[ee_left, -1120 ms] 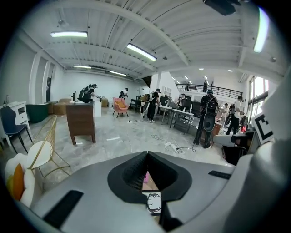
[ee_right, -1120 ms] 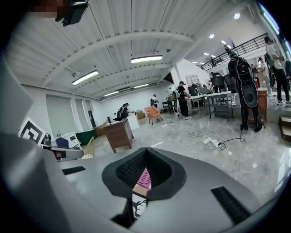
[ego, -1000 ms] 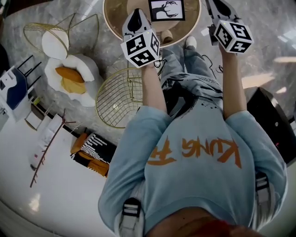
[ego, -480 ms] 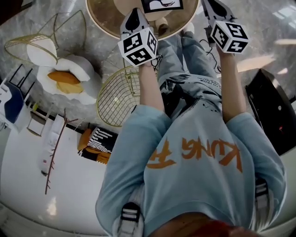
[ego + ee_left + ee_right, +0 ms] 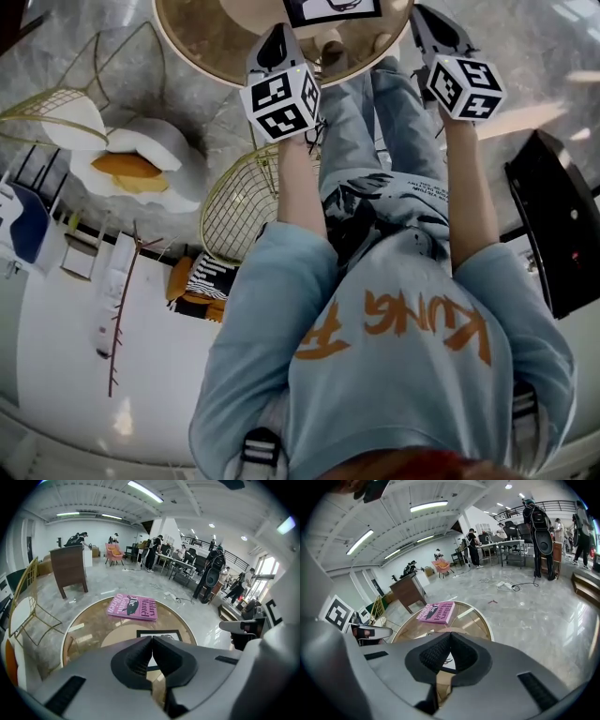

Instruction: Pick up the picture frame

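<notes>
The picture frame (image 5: pixel 333 9), black-edged with a black-and-white print, lies flat on a round glass table (image 5: pixel 187 42) at the top of the head view, cut by the picture's edge. My left gripper (image 5: pixel 275 37) hovers over the table's near rim, just left of the frame, jaws shut and empty. My right gripper (image 5: pixel 427 19) hangs to the frame's right, also shut and empty. In the left gripper view the frame (image 5: pixel 161 633) shows just beyond the shut left gripper (image 5: pixel 152 639). In the right gripper view only a sliver of the frame (image 5: pixel 446 660) shows under the shut right gripper (image 5: pixel 450 635).
A pink book (image 5: pixel 132 607) lies on the table's far side. A gold wire chair (image 5: pixel 246 202) stands beside my legs, a white chair with an orange cushion (image 5: pixel 141 159) to its left. A black box (image 5: pixel 562 225) is at the right. Beyond the table stand a dark cabinet (image 5: pixel 69 569) and people at desks.
Both grippers have sunk toward the table, still shut. In the head view the table and frame have slid upward, the frame now partly cut off.
</notes>
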`<act>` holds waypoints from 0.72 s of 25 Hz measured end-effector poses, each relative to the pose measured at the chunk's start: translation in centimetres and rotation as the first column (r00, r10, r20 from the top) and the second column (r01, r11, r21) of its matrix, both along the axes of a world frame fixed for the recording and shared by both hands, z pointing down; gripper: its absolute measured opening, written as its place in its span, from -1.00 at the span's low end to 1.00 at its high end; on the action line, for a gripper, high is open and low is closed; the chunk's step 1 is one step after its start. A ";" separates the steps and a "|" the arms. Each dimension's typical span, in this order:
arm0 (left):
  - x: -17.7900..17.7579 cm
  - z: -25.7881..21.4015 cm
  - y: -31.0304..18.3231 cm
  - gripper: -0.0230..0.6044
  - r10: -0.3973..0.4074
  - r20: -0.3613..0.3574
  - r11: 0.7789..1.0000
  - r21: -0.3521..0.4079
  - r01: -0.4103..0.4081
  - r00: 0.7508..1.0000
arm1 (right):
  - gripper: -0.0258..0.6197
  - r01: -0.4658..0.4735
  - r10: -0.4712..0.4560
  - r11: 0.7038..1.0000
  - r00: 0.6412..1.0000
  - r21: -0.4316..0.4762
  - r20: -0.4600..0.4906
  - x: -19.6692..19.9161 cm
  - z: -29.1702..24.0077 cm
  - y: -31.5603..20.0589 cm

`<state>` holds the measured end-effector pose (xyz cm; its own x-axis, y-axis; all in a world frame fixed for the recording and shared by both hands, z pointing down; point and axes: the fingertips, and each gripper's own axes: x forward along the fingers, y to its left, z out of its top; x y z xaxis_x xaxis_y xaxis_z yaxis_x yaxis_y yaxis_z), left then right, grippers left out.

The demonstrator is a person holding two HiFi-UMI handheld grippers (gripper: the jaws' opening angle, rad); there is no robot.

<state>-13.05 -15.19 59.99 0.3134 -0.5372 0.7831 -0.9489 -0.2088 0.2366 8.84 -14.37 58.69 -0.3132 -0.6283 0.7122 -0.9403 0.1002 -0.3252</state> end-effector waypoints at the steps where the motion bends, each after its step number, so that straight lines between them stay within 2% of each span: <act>1: 0.2 0.7 0.0 -0.86 0.010 0.002 1.000 -0.010 -0.010 1.000 | -0.93 -0.001 0.001 1.000 1.000 -0.008 0.000 0.0 0.7 0.0; 11: 1.5 6.9 -0.6 -0.86 0.076 0.007 0.994 -0.079 -0.075 0.997 | -0.93 0.001 -0.002 0.997 1.000 -0.078 -0.009 -0.5 6.6 -0.3; 18: 1.3 10.4 -1.1 -0.86 0.092 0.024 0.989 -0.117 -0.089 0.995 | -0.92 0.035 -0.038 0.992 0.999 -0.118 -0.021 -1.1 10.2 -1.0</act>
<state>-11.73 -16.33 70.42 0.3327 -0.4126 0.8480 -0.9342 -0.2670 0.2366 7.76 -15.35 68.92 -0.3172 -0.5284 0.7875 -0.9441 0.0969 -0.3152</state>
